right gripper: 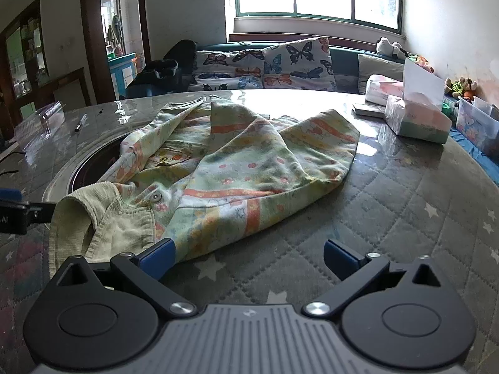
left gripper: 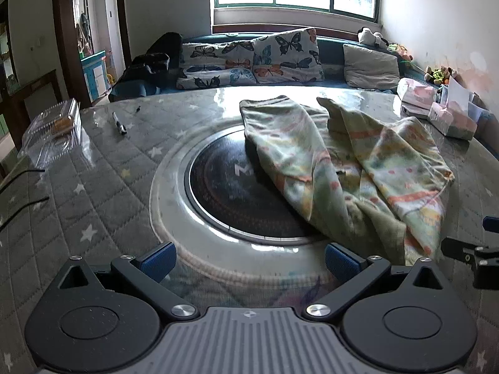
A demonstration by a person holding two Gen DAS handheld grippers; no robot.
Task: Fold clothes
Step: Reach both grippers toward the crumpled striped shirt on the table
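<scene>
**A:** Left wrist view first. What are you listing?

**B:** Item one: my left gripper [left gripper: 249, 257], jaws standing wide apart, gripping nothing, hovering low over the quilted table cover [left gripper: 93, 193]. Item two: the garment [left gripper: 343, 162], a pale green printed child's jacket, lying crumpled across the right part of the round inset hob [left gripper: 218, 193] and the cover beyond it. Its near hem is lying just past my right-hand pad [left gripper: 338, 257]; I cannot tell whether it is touching. Item three: a pen [left gripper: 119, 123] and a clear plastic box [left gripper: 59, 124], both well apart from the cloth, at far left.

**A:** And the right wrist view?

**B:** Item one: my right gripper [right gripper: 248, 255], also spread fully, empty. Its left pad [right gripper: 157, 257] is sitting right at the jacket's near edge, beside the corduroy collar [right gripper: 103, 215] and a button [right gripper: 154, 197]. Item two: the jacket itself, bunched, one sleeve flopping over the body, ridges everywhere. Item three: tissue boxes [right gripper: 418, 118] at far right, near but apart.

**A:** Progress?

**B:** I am judging it barely begun: no fold is showing, nothing is lying flat. Spreading, smoothing, and every fold are all remaining.
</scene>
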